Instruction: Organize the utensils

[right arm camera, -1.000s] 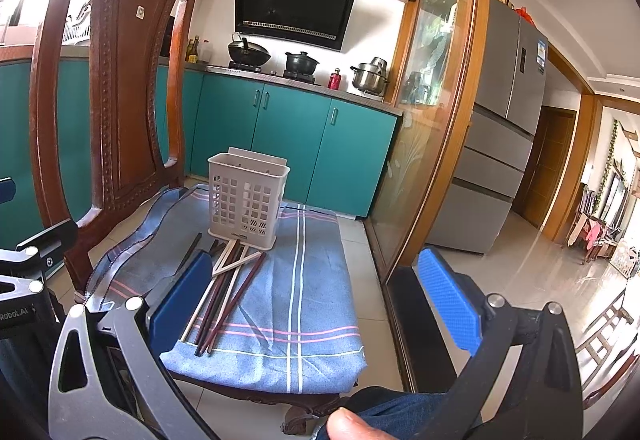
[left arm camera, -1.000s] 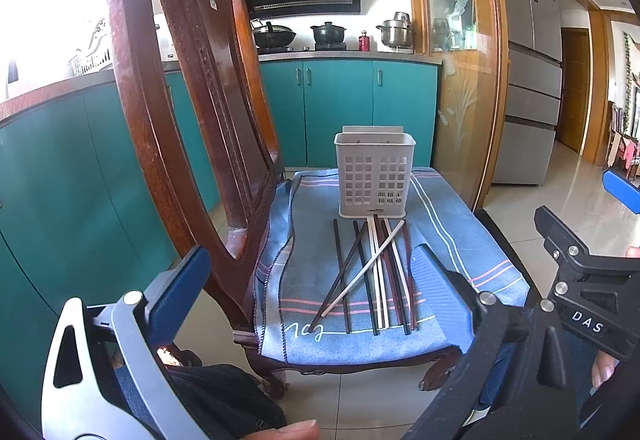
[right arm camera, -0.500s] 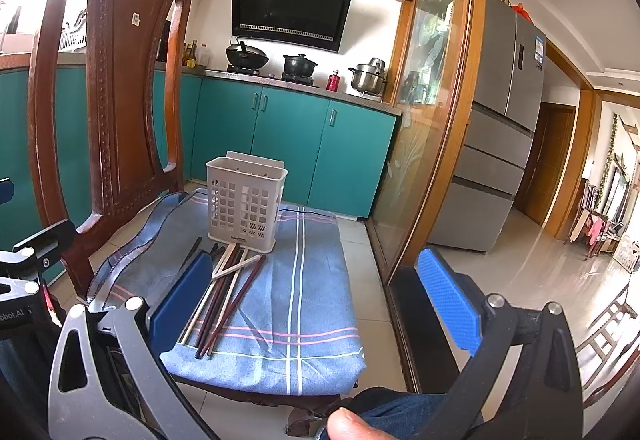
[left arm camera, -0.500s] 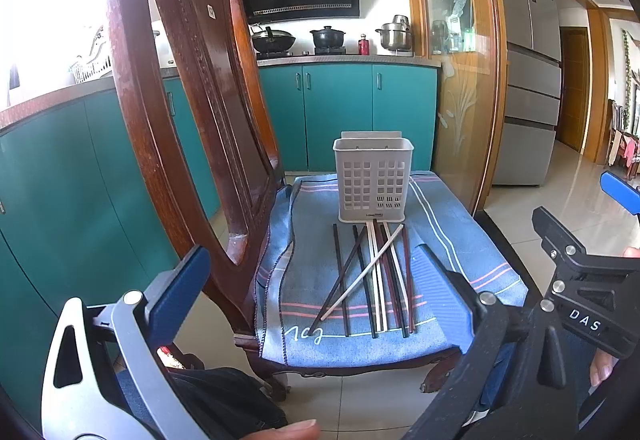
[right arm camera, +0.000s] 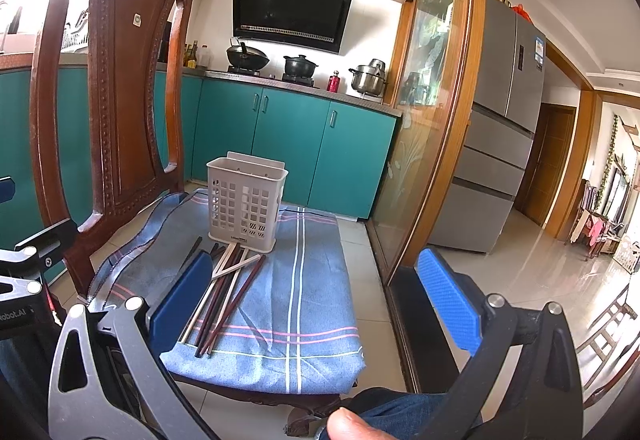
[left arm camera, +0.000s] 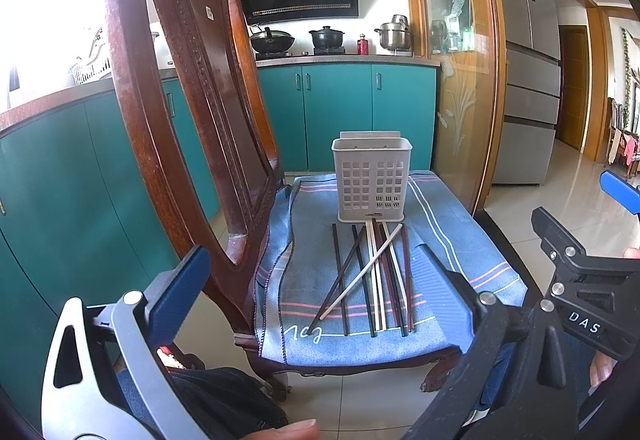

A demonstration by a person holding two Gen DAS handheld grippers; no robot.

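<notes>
- While both grippers are held low in the frame, short of the wooden chair point(left arm camera: 192, 112), the chopsticks point(left arm camera: 376, 272) are seen lying loose at centre frame on the blue striped cloth point(left arm camera: 460, 240), just in front of the grey slotted utensil holder point(left arm camera: 372, 176); their long axes run mostly away from the cameras, one pale stick crossing diagonally
- The left gripper point(left arm camera: 320, 288) is spread wide and empty, the bundle framed between its fingers; it is judged the nearer
- The right gripper point(right arm camera: 316, 304) is likewise spread and empty; the chopsticks point(right arm camera: 224, 292) sit beside its left pad, left of centre

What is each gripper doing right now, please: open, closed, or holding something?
Left gripper: open, holding nothing.
Right gripper: open, holding nothing; the chopsticks lie on the cloth.
</notes>
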